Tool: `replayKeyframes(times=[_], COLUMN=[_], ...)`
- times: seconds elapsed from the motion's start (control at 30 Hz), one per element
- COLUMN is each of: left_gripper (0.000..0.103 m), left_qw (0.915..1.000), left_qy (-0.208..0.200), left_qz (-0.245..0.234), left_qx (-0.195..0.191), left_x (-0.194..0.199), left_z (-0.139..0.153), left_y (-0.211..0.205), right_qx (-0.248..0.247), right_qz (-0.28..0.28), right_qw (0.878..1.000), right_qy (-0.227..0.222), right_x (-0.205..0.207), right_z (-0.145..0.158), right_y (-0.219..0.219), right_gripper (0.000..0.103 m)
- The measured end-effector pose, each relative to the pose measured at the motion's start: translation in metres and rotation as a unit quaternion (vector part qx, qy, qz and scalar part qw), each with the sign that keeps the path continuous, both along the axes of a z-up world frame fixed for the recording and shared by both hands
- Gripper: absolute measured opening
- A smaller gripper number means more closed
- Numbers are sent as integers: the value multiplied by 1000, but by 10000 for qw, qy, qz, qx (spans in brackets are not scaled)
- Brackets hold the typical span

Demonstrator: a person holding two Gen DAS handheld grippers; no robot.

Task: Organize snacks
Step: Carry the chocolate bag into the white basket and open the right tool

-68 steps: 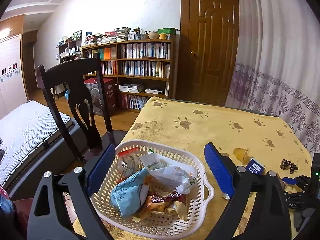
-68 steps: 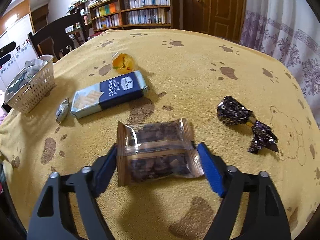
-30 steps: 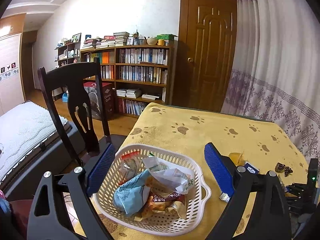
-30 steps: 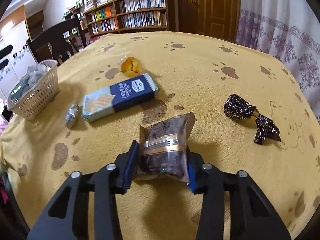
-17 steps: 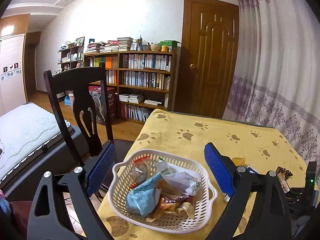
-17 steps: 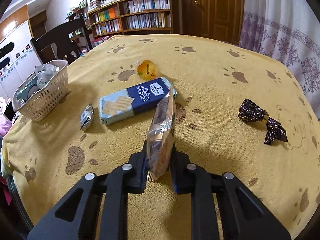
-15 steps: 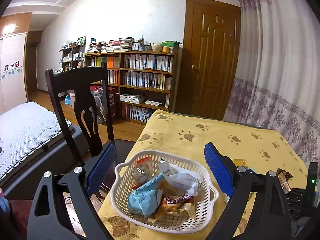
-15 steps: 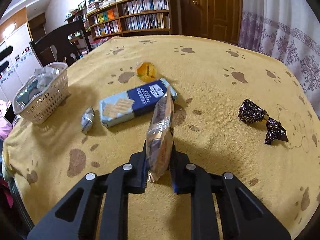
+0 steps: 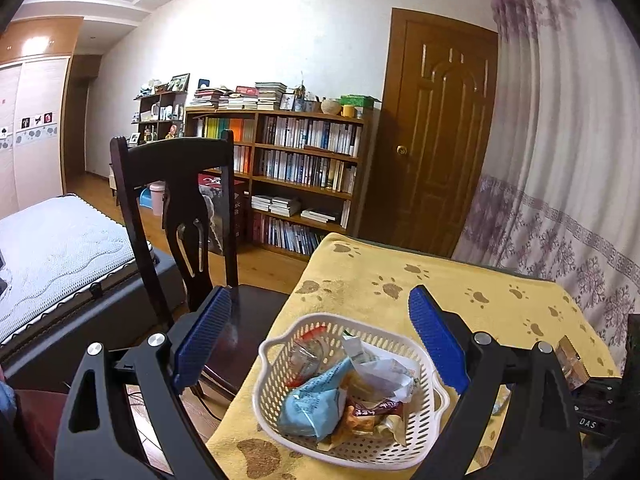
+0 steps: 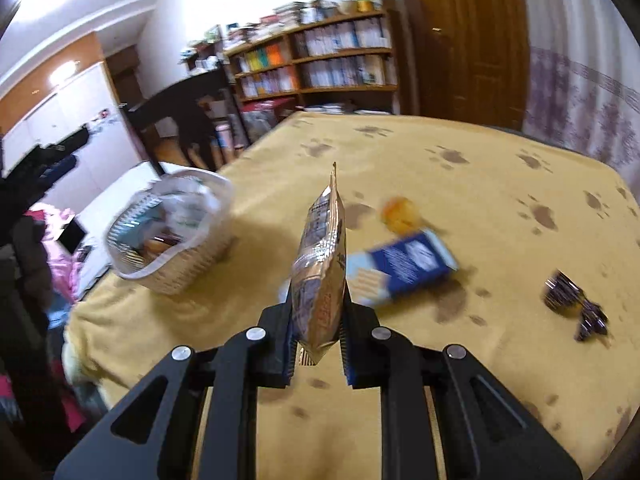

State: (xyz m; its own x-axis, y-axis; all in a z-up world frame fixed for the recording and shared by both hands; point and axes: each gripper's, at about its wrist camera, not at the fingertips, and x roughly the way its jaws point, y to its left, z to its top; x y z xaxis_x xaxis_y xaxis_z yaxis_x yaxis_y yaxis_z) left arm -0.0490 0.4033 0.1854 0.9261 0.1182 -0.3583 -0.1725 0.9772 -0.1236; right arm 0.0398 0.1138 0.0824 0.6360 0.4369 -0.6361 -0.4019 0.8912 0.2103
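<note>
Gold-brown foil, glossy and crinkled, wraps the snack pack (image 10: 320,264), which stands edge-on and upright, pinched between the blue pads of the right hand-held gripper (image 10: 318,340), whose jaws are closed tight on its lower part, above the yellow paw-print cloth of the worktop (image 10: 500,184). Its serrated top seam points up and away. The right wrist view is blurred; it shows what lies loose on the cloth: a blue and pale cracker box (image 10: 400,270) just behind the pack, an orange jelly cup (image 10: 400,210) beyond the box, and a dark spotted candy (image 10: 572,304) well apart to the right. The white basket (image 10: 176,272) sits to the left, near the worktop's edge. The left wrist view looks down into that basket (image 9: 276,360) and shows its load clearly: a light blue bag (image 9: 312,400), a white crumpled wrapper (image 9: 380,364), a clear wrapper (image 9: 308,354) and a brown bar (image 9: 376,408). The left hand-held gripper (image 9: 320,344) hangs there empty with its jaws spread wide, one pad over the dark chair (image 9: 180,200), the other over the basket's right side. At that view's right edge the pack (image 9: 570,364) shows only as a small brown corner.
</note>
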Motion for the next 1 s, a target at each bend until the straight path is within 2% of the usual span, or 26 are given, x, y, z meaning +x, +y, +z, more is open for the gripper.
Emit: replayKeyframes(times=[0.3, 0.57, 0.87, 1.0], left_gripper=[92, 92, 92, 92], left_qw=[9999, 9998, 9996, 9996], left_qy=[-50, -66, 10, 38], left_qz=[33, 12, -59, -70], left_qx=[-109, -192, -263, -262], left_x=[-4, -6, -2, 0], left_z=[1, 0, -5, -7], left_y=[10, 13, 12, 11], right_qx=[540, 664, 507, 486], right_qz=[1097, 1866, 1926, 1618], right_qw=[9922, 9777, 9753, 9822], right_qy=[260, 702, 957, 824], right_x=[6, 15, 32, 40], right_z=[23, 20, 5, 9], right_y=[75, 146, 179, 163], right_gripper=[17, 17, 21, 35])
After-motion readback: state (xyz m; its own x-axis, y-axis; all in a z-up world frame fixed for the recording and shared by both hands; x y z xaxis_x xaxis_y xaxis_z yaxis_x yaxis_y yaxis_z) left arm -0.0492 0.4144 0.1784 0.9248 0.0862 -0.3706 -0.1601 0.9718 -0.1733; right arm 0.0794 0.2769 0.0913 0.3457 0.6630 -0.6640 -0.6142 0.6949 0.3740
